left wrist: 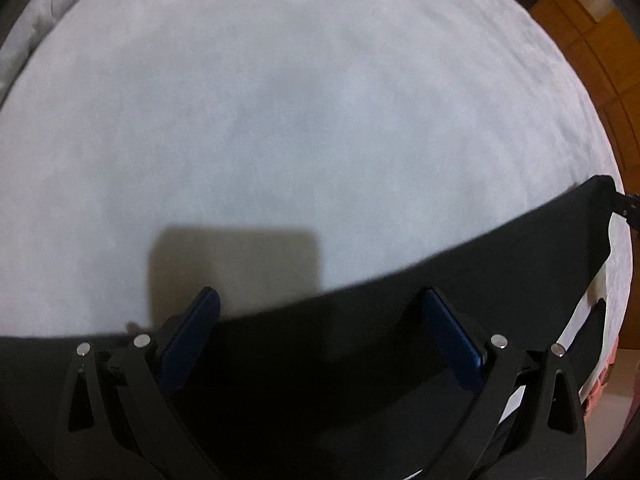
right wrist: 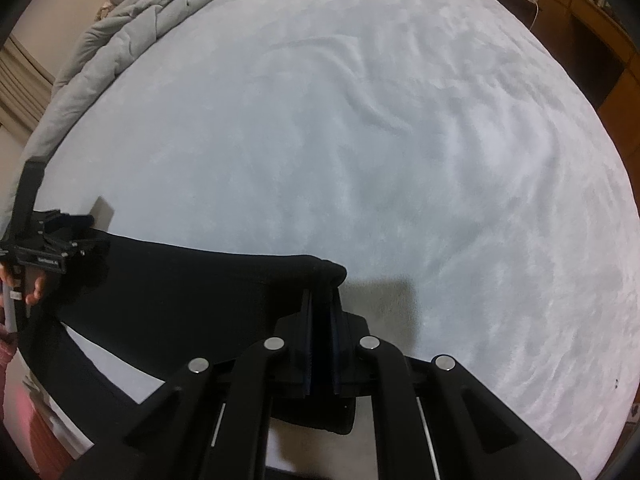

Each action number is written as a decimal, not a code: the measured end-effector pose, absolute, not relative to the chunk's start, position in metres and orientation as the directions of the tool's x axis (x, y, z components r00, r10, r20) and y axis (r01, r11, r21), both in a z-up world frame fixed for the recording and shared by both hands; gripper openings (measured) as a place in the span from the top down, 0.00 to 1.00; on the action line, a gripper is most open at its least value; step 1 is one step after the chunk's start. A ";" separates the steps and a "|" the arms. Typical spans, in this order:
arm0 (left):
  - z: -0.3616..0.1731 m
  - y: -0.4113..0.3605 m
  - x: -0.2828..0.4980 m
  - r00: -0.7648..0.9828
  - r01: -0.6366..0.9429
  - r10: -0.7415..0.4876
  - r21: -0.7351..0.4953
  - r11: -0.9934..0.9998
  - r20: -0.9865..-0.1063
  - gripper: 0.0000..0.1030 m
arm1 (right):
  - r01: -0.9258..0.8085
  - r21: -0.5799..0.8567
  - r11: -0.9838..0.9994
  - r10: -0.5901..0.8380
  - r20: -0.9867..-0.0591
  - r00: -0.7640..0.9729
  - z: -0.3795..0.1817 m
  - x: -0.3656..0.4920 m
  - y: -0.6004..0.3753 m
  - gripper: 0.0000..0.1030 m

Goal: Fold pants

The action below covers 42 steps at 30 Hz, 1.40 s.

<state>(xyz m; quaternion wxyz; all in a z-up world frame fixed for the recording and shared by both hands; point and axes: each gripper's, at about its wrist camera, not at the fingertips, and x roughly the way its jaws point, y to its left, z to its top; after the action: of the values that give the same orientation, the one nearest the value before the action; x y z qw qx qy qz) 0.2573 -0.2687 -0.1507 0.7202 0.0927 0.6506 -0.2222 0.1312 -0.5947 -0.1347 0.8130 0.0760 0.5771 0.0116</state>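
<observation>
The black pants [left wrist: 400, 320] lie stretched across the near part of a white bed sheet [left wrist: 280, 120]. In the left wrist view my left gripper [left wrist: 320, 300] is open, its blue pads wide apart over the pants' upper edge. In the right wrist view my right gripper [right wrist: 322, 308] is shut on the pants [right wrist: 200, 280], pinching a corner of the fabric. The left gripper [right wrist: 52, 248] shows at the far left of that view, at the pants' other end. The right gripper's tip shows at the right edge of the left wrist view [left wrist: 628, 204].
A grey duvet [right wrist: 120, 32] is bunched along the bed's far left side. Wooden furniture [right wrist: 592, 40] stands beyond the bed's right side. A wooden floor [left wrist: 580, 40] shows at the top right. Something pink [left wrist: 600, 384] lies by the bed's near edge.
</observation>
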 end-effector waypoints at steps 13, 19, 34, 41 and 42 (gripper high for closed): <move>-0.136 -0.272 0.240 0.132 0.444 -0.211 -0.132 0.886 -0.969 0.97 | 0.106 0.156 0.982 0.108 -0.926 0.362 -0.127 0.121 -0.596 0.93; -0.109 -0.263 0.213 0.215 0.441 -0.266 -0.149 0.885 -0.940 0.98 | 0.114 0.180 0.977 0.122 -0.911 0.395 -0.118 0.108 -0.598 0.93; -0.065 -0.222 0.069 0.398 0.463 -0.321 -0.114 0.879 -0.859 0.98 | 0.104 0.240 0.965 0.151 -0.835 0.529 -0.089 0.010 -0.573 0.93; -0.078 -0.207 0.007 0.385 0.471 -0.297 -0.091 0.878 -0.874 0.98 | 0.117 0.178 0.977 0.102 -0.872 0.478 -0.111 -0.024 -0.553 0.93; -0.081 -0.207 0.002 0.382 0.471 -0.294 -0.089 0.878 -0.876 0.98 | 0.121 0.169 0.978 0.093 -0.878 0.469 -0.114 -0.027 -0.550 0.93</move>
<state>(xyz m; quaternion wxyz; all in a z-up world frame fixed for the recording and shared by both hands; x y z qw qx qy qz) 0.0016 -0.2072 -0.0815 0.8268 0.0878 0.5052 -0.2314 -0.0271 -0.5505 -0.1135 0.8508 0.1041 0.5150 -0.0081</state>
